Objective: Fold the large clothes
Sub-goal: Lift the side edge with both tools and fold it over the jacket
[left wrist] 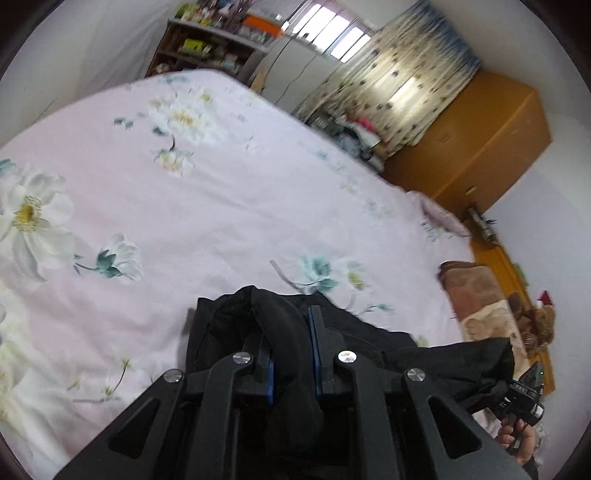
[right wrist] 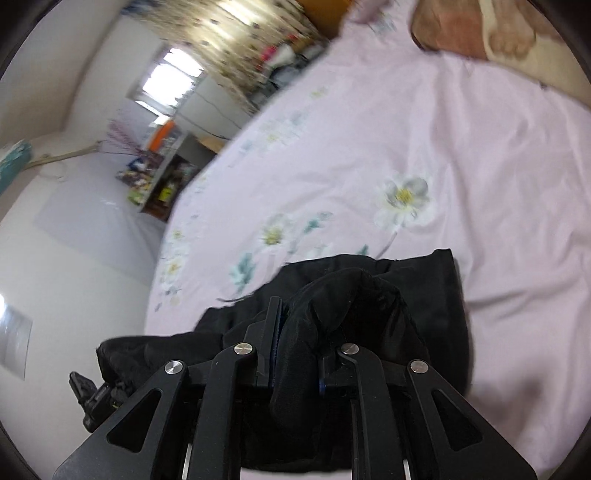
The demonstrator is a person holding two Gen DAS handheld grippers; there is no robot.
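A black garment hangs between my two grippers above a bed with a pink floral sheet. My left gripper is shut on a bunched fold of the black garment. My right gripper is shut on another bunched edge of the same garment. The right gripper also shows at the lower right of the left wrist view, with cloth stretched toward it. The left gripper shows at the lower left of the right wrist view. Most of the garment hangs below, hidden behind the gripper bodies.
A brown blanket lies at the bed's right end, also in the right wrist view. An orange-brown wardrobe, a patterned curtain and a cluttered shelf stand beyond the bed.
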